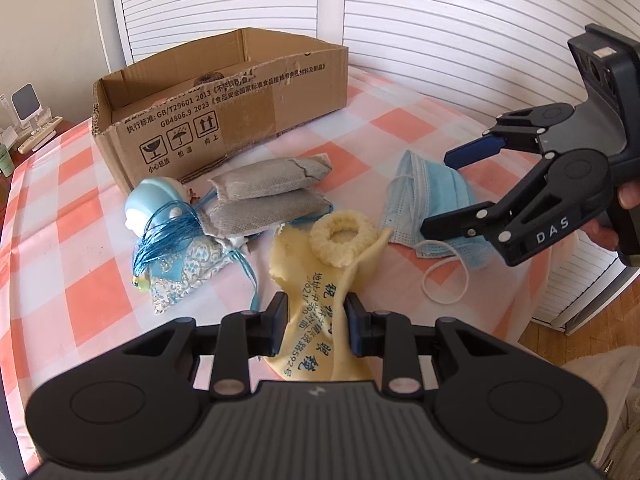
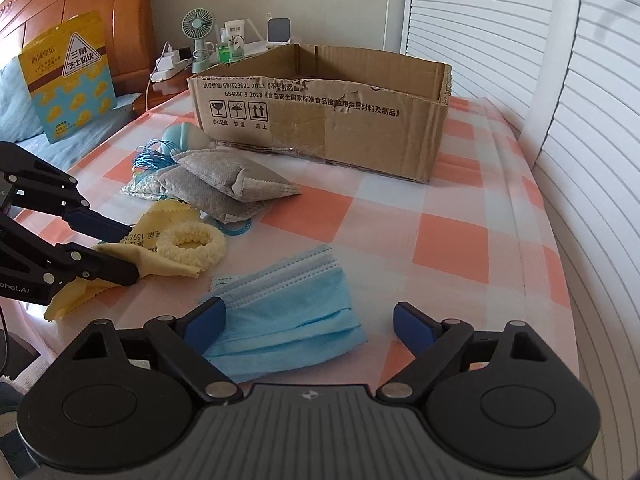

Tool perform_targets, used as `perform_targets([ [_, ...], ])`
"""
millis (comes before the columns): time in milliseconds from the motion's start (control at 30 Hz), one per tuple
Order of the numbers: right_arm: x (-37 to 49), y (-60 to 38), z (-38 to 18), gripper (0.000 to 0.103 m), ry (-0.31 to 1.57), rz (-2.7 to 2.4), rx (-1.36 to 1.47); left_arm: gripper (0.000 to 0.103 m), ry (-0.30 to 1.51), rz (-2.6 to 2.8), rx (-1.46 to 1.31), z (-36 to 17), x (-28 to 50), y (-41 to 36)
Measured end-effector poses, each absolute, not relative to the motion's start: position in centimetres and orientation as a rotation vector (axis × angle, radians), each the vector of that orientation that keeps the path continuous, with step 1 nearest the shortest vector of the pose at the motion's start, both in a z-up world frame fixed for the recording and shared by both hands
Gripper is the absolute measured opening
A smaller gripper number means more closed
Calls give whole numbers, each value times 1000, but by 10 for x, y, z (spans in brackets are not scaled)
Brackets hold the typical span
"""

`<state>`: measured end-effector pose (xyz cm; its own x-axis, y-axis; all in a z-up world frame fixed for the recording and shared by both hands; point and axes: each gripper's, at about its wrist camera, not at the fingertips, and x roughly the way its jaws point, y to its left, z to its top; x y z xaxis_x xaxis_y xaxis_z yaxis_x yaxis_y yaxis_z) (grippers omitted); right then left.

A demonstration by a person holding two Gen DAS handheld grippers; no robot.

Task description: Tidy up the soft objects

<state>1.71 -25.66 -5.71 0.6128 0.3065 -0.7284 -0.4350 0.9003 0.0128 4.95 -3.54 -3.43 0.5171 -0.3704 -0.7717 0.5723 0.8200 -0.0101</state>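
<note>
My left gripper (image 1: 316, 322) is shut on the near end of a yellow cloth (image 1: 320, 276) printed with blue characters; from the right wrist view the left gripper (image 2: 128, 250) pinches that cloth (image 2: 168, 236) at its bunched edge. A cream scrunchie (image 1: 344, 238) (image 2: 190, 246) lies on the cloth's far end. My right gripper (image 2: 308, 314) stands open over a stack of blue face masks (image 2: 292, 320), its left finger at the masks' edge. In the left wrist view the right gripper (image 1: 438, 192) hovers wide above the masks (image 1: 416, 176).
An open cardboard box (image 1: 280, 92) (image 2: 360, 132) stands at the back of the checked tablecloth (image 2: 440, 240). Two grey pouches (image 1: 260, 184), a patterned sachet (image 1: 188, 268) and a pale blue round thing wound with blue string (image 1: 156, 200) lie left of the cloth. Louvred doors (image 2: 520, 40) close the right side.
</note>
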Motion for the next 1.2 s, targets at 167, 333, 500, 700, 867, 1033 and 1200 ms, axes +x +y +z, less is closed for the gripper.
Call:
perform_targets([
  [167, 11, -255, -54, 76, 809, 461, -164, 29, 857, -577, 254, -35, 50, -35],
  [333, 4, -254, -51, 54, 802, 457, -164, 28, 850, -573, 270, -35, 49, -36],
  [500, 2, -258, -44, 30, 788, 438, -162, 15, 821, -564, 311, -28, 45, -39],
  [700, -3, -260, -33, 23, 756, 434, -173, 11, 756, -560, 348, -4, 41, -37],
  [867, -2, -262, -29, 23, 751, 426, -174, 25, 744, -556, 374, 3, 42, -34],
  [1033, -4, -263, -33, 23, 765, 428, -161, 70, 806, -590, 308, -14, 42, -26],
  [1200, -1, -264, -38, 23, 778, 429, -153, 69, 842, -590, 316, -31, 48, -29],
])
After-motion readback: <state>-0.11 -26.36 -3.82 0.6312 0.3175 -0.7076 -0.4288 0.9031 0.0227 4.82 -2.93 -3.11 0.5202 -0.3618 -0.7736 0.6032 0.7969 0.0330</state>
